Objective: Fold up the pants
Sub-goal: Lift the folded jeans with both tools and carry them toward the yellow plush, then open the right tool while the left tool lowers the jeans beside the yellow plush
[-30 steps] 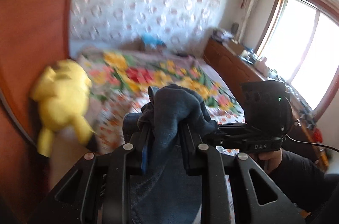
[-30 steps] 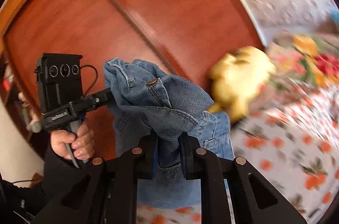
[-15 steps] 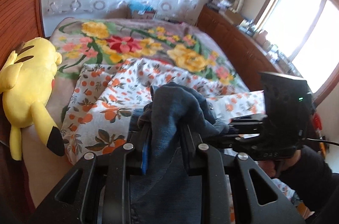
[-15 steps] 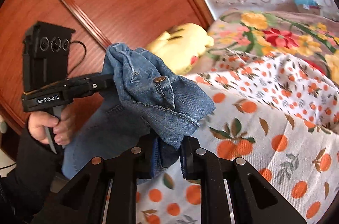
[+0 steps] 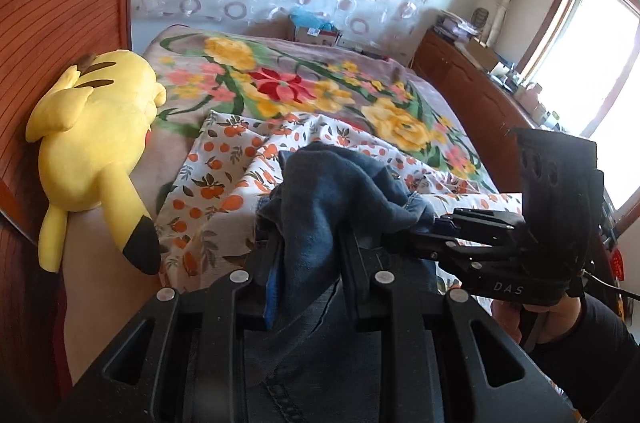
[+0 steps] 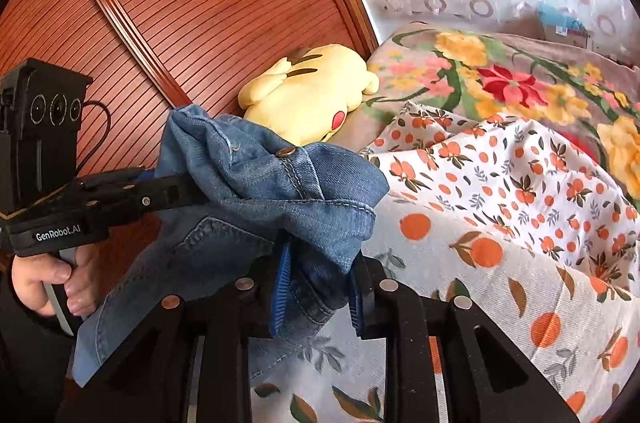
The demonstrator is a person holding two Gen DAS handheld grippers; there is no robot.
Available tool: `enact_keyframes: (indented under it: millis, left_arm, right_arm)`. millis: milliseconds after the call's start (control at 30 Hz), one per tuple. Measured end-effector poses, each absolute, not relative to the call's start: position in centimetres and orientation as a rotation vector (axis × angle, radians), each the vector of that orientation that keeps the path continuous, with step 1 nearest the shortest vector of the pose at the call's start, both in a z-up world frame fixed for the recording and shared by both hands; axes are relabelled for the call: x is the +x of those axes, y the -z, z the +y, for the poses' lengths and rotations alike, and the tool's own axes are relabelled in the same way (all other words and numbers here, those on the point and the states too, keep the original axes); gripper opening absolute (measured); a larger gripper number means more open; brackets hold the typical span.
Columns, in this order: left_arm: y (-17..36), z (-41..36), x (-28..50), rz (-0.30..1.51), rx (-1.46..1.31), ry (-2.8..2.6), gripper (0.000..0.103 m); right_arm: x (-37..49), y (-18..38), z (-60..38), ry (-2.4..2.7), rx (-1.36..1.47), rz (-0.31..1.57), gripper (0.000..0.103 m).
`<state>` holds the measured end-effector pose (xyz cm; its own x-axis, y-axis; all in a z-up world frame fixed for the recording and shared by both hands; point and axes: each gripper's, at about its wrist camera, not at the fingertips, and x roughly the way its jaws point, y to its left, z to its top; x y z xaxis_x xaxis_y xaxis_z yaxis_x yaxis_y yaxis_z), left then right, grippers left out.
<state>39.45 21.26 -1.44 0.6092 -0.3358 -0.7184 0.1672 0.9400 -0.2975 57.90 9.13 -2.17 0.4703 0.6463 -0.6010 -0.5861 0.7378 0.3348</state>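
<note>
A bed covered by a grey plush blanket (image 5: 304, 63) with big flowers; at nine o'clock lies a yellow plush toy (image 5: 96, 143), centrally a white orange-printed sheet (image 5: 224, 179).

left gripper (image 5: 306, 251) fingertips buried under bunched jeans (image 5: 332, 191) | lower jeans cut off at bottom edge | right gripper (image 6: 316, 275) pads half covered by denim, contact unclear | right hand (image 5: 532, 323) mostly behind handle | clutter on sideboard (image 5: 476, 63) too small to identify | window (image 5: 600, 63) blown out
</note>
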Motion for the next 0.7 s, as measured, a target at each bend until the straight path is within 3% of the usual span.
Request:
enact_keyframes:
  millis: [300,467,700]
  left_arm:
    - [-2.8,22.0,35.2,0.753,-0.139,0.304,0.027]
    - [-1.5,20.3,32.2,0.785,-0.078,0.335,0.027]
    - [0.2,20.3,28.1,0.793,-0.073,0.312,0.027]
  right_arm:
    - [53.9,0.1,7.6,-0.686,0.041,0.744,0.031]
    - [52.6,-1.6,6.9,-0.599,0.010,0.698,0.038]
    - [48.7,-2.9,7.3,-0.709,-0.013,0.591,0.037]
